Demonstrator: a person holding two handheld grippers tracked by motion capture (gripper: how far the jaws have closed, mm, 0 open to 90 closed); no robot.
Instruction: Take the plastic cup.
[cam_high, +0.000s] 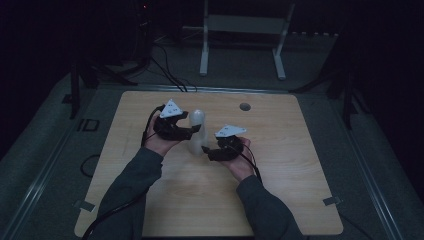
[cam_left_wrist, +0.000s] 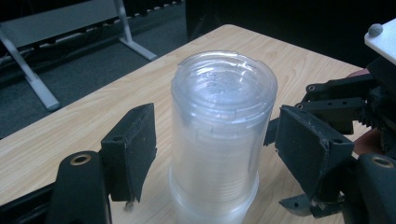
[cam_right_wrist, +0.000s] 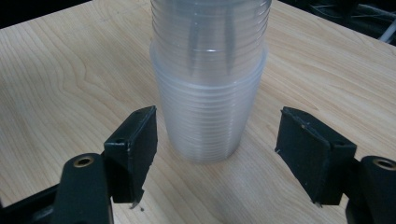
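One stack of clear plastic cups (cam_high: 197, 134) stands upright on the wooden table (cam_high: 280, 200), nearer its far edge than its near edge. Two grippers flank it: the left gripper (cam_left_wrist: 212, 140) level with its upper part, the right gripper (cam_right_wrist: 217, 140) at its base. Both have jaws spread wide, touching nothing.

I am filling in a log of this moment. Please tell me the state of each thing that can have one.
Stack of clear plastic cups: upright on the table, upside down, nested, not gripped.
Left tongs: open, jaws either side of the upper cups, not touching.
Right tongs: open, jaws either side of the lower cups, apart from them.
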